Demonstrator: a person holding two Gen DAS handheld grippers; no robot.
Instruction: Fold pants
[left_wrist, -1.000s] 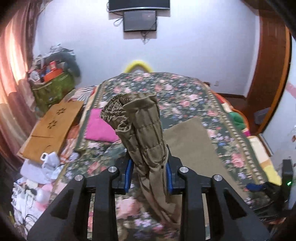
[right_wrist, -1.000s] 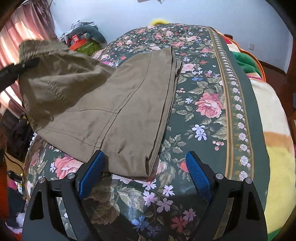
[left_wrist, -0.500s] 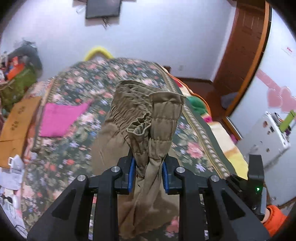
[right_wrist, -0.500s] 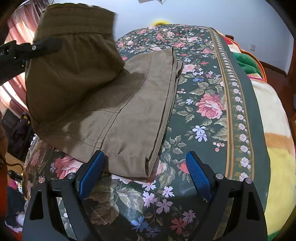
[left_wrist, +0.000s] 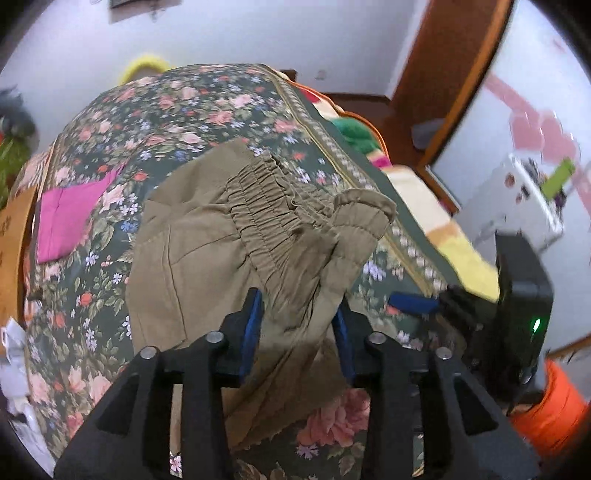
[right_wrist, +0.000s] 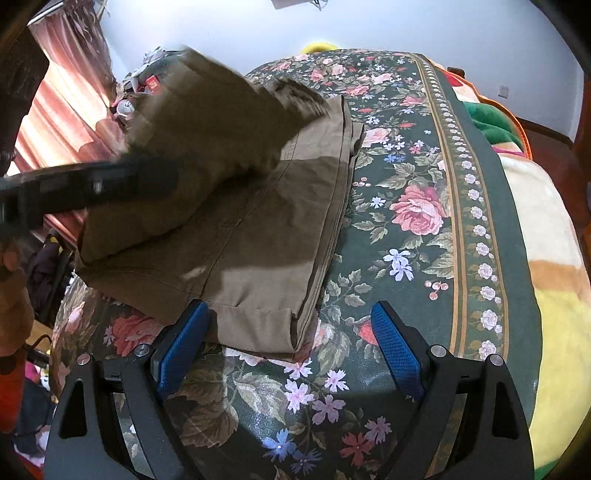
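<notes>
The olive-brown pants (right_wrist: 258, 229) lie partly folded on the floral bedspread (right_wrist: 406, 206). My left gripper (left_wrist: 299, 321) is shut on the elastic waistband (left_wrist: 273, 206) and holds that end over the lower pant legs. In the right wrist view the left gripper (right_wrist: 92, 184) shows as a blurred black bar with the raised fabric above the flat part. My right gripper (right_wrist: 288, 347) is open and empty, its blue pads (right_wrist: 395, 347) on either side of the hem end near the bed's front edge.
A pink cloth (left_wrist: 70, 218) lies on the bed at the left. Cardboard (left_wrist: 11, 236) and clutter sit off the bed's left side. A blanket (right_wrist: 546, 258) hangs on the right side. The right gripper's body (left_wrist: 517, 295) is at the right.
My left gripper has swung the waistband end from upright over to the right and down toward the flat pant legs. My right gripper has stayed still.
</notes>
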